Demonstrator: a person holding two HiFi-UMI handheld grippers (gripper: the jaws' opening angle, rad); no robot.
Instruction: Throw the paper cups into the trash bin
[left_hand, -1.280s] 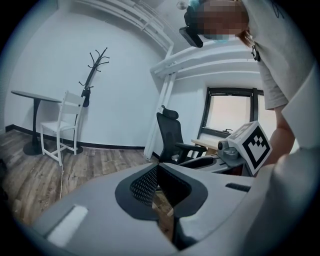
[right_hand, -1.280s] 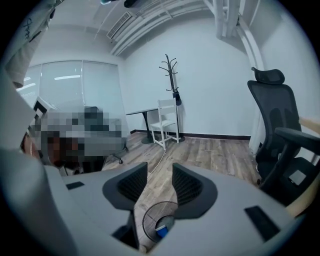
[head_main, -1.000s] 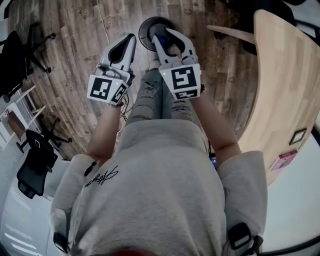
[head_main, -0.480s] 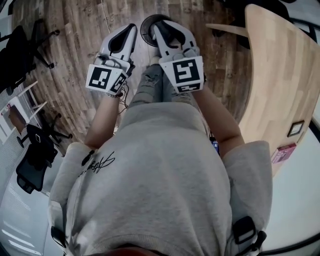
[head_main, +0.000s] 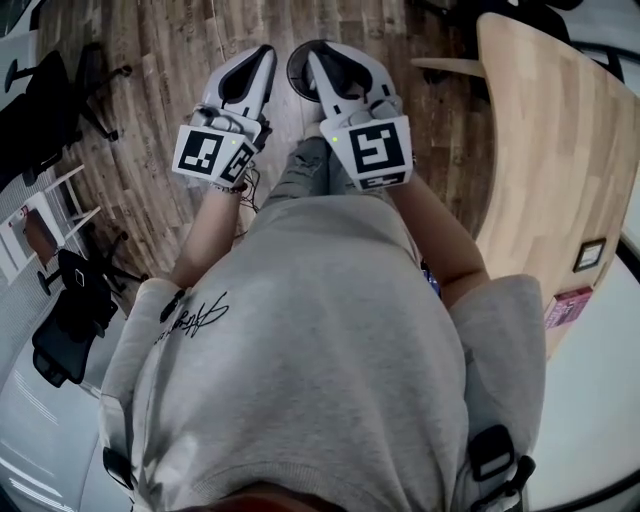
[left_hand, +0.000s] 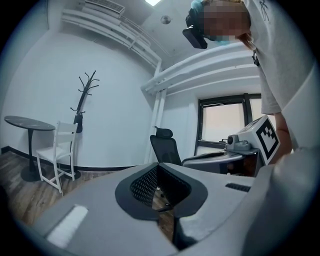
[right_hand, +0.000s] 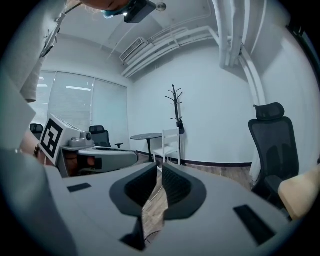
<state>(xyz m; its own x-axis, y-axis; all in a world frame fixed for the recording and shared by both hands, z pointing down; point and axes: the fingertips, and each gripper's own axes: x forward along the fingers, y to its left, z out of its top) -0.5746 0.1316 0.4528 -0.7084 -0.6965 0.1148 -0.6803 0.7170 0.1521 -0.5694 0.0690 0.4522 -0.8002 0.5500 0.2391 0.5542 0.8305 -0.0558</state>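
Our left tongs (head_main: 262, 52) are pressed together on nothing. Our right tongs (head_main: 325, 58) have just been closing, down to a thin slit with only floor showing through it. We see no paper cup in any view, so we judge that either the throwing is done or a fresh cup has yet to be fetched. The trash bin (head_main: 298, 72) stands on the wood floor (head_main: 150, 100) just beyond the tips. Its right part is covered by the right tongs and its inside is too dark to read. The table (head_main: 540, 150) at the right runs out of frame. Its visible part shows only a small frame (head_main: 590, 255) and a pink box (head_main: 568, 307) by its edge.
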